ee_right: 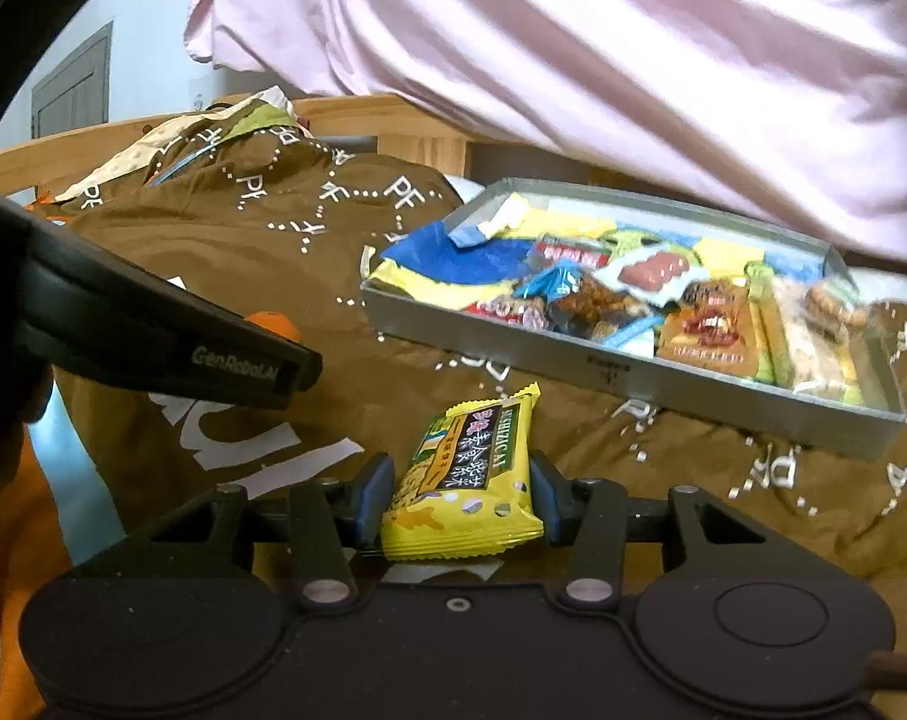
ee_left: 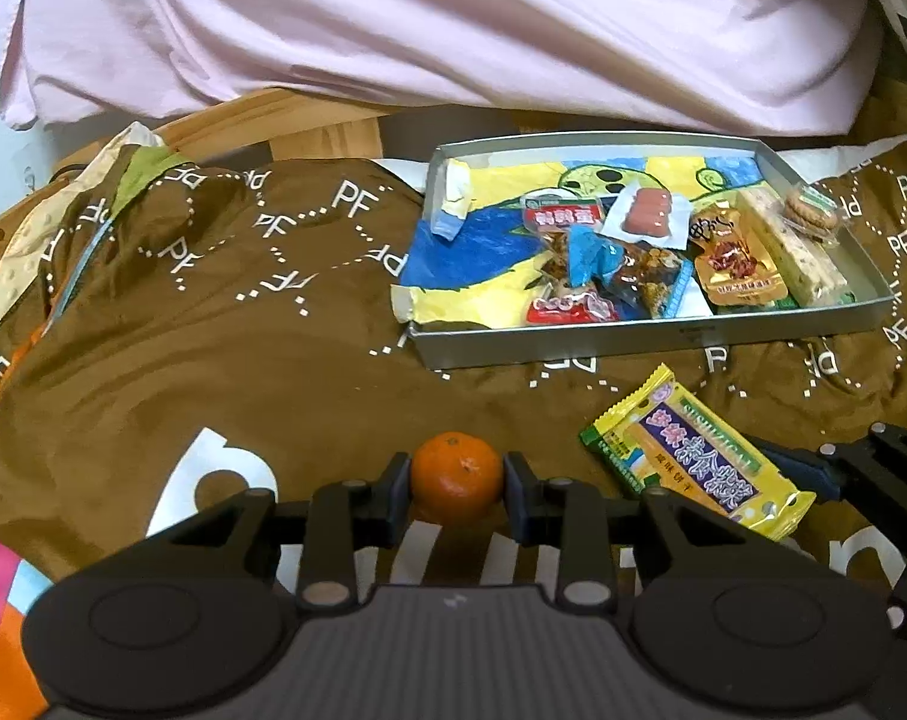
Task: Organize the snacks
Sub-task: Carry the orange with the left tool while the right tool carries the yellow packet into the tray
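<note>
1. Left wrist view: the left hand-held gripper (ee_left: 457, 489) is clamped on a small round orange mandarin (ee_left: 457, 476), both pads pressing its sides, above the brown printed blanket (ee_left: 225, 324).
2. Right wrist view: the right hand-held gripper (ee_right: 460, 495) has a yellow plastic biscuit packet with a dark label (ee_right: 466, 489) between its fingers. The right pad looks to touch the packet's edge, a narrow gap shows at the left pad, so I judge it not yet gripped.
3. The shallow grey metal tray (ee_left: 633, 339) lies beyond both on the blanket, already holding several wrapped snacks on a blue and yellow paper liner (ee_left: 471, 276).
4. To do this step well, I would close squarely across the packet's width, firm enough to hold without crushing the biscuits, and lift before the mandarin goes over the tray rim.
5. The tray's left half looks freest for both items.
6. Only the left view shows the mandarin fully and the packet's whole length; only the right view shows how the packet sits against the pads, with just a sliver of the mandarin behind the other tool.
</note>
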The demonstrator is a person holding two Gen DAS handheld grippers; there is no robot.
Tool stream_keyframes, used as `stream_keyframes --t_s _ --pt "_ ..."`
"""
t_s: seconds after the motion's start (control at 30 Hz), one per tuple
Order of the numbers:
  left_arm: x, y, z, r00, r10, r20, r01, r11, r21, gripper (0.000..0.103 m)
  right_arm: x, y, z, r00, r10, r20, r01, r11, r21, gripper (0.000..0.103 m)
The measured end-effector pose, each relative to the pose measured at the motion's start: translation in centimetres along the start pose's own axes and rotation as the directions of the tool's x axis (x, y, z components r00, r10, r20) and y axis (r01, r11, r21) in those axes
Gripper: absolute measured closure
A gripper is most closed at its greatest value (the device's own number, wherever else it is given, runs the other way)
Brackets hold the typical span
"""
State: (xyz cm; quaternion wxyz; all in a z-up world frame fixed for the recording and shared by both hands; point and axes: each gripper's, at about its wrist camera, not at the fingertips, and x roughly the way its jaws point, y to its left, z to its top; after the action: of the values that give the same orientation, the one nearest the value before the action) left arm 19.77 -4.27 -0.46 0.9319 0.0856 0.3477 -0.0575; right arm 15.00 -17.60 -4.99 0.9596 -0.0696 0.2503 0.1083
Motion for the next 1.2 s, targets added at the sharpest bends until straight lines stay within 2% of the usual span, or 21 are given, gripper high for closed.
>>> stream_keyframes --t_s 0.27,0.63,0.87,1.07,1.2 --pt "-1.2 0.1 1.0 0.999 0.011 0.03 -0.011 1.0 -0.014 0.068 -1.2 0.8 0.6 0.995 -0.04 0.089 0.049 0.994 -0.097 0.054" --pt "-1.6 -0.5 5.7 0.992 0.01 0.125 -0.009 1.0 -0.01 0.068 -2.4 -2.5 3.5 0.965 -0.088 0.247 0.099 0.995 -0.032 0.054" --pt "1.5 -1.4 9.1 0.986 -0.016 0.168 0.019 1.0 -0.014 0.068 -0.3 -5.0 5.4 0.943 -0.135 0.304 0.144 0.99 -0.008 0.054" --pt "5.4 -1.6 11.0 0.984 -0.033 0.178 0.039 0.999 -0.029 0.068 3.1 -8.0 6.5 0.925 -0.174 0.337 0.161 0.985 0.065 0.054" --pt "8.3 -1.9 11.1 0.987 -0.044 0.155 0.048 0.999 -0.023 0.068 5.4 -9.0 6.1 0.931 -0.169 0.325 0.148 0.985 0.087 0.054"
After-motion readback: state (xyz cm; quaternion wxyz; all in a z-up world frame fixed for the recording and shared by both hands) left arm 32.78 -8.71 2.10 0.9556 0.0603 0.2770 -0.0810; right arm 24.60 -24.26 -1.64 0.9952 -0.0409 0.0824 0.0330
